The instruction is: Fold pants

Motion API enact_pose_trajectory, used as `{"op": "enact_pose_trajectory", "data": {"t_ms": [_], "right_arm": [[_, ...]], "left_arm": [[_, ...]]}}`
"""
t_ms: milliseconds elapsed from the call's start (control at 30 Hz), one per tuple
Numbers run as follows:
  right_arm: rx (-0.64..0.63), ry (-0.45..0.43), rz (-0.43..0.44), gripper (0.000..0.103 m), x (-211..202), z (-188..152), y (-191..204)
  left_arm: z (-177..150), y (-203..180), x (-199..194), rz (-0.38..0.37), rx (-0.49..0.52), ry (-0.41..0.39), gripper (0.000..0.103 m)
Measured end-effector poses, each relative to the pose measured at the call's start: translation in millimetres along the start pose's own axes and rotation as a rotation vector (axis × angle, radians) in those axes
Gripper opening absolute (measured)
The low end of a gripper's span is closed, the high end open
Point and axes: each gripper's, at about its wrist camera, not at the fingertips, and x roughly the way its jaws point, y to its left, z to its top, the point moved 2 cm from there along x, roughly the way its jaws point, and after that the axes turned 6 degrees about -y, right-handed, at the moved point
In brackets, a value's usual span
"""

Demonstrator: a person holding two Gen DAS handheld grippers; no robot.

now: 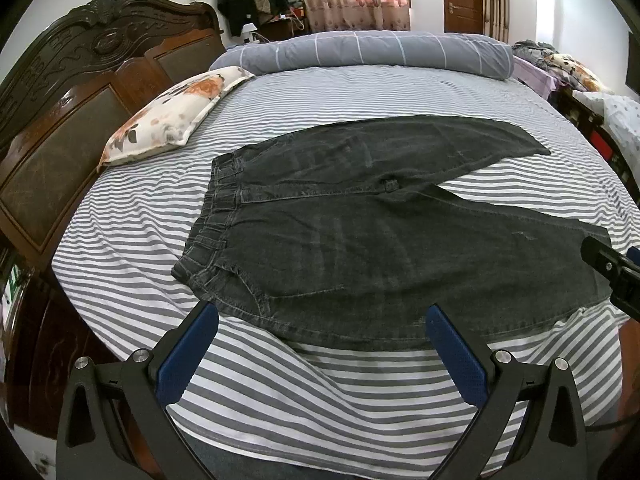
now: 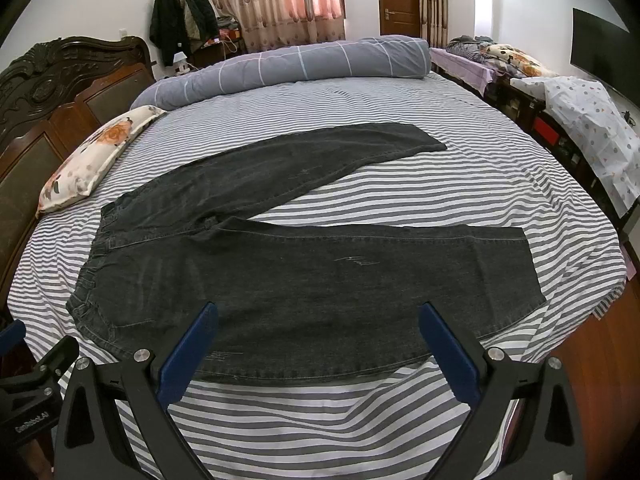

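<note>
Dark grey denim pants (image 1: 360, 232) lie flat on the striped bed (image 1: 280, 96), waistband to the left and both legs spread apart toward the right. My left gripper (image 1: 320, 316) hovers open over the near edge of the pants, close to the waist and hip. In the right wrist view the pants (image 2: 320, 280) show their near leg running right to the hem. My right gripper (image 2: 318, 312) is open above the near leg's lower edge, holding nothing. The right gripper's black body (image 1: 612, 268) also shows at the right edge of the left wrist view.
A floral pillow (image 1: 172, 112) lies by the carved wooden headboard (image 1: 80, 92) on the left. A rolled grey checked duvet (image 1: 360, 50) runs along the bed's far side. A second cluttered bed (image 2: 560, 96) stands to the right, with coats (image 2: 180, 16) hanging at the back.
</note>
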Motion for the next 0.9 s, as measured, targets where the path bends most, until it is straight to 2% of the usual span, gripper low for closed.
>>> {"op": "enact_pose_trajectory", "data": {"t_ms": [900], "right_arm": [[0.005,0.002,-0.006,0.1,0.7,-1.3,-2.2]], "left_arm": [[-4.5,-0.6,-1.3,-0.005,0.006,-0.005,0.103]]}}
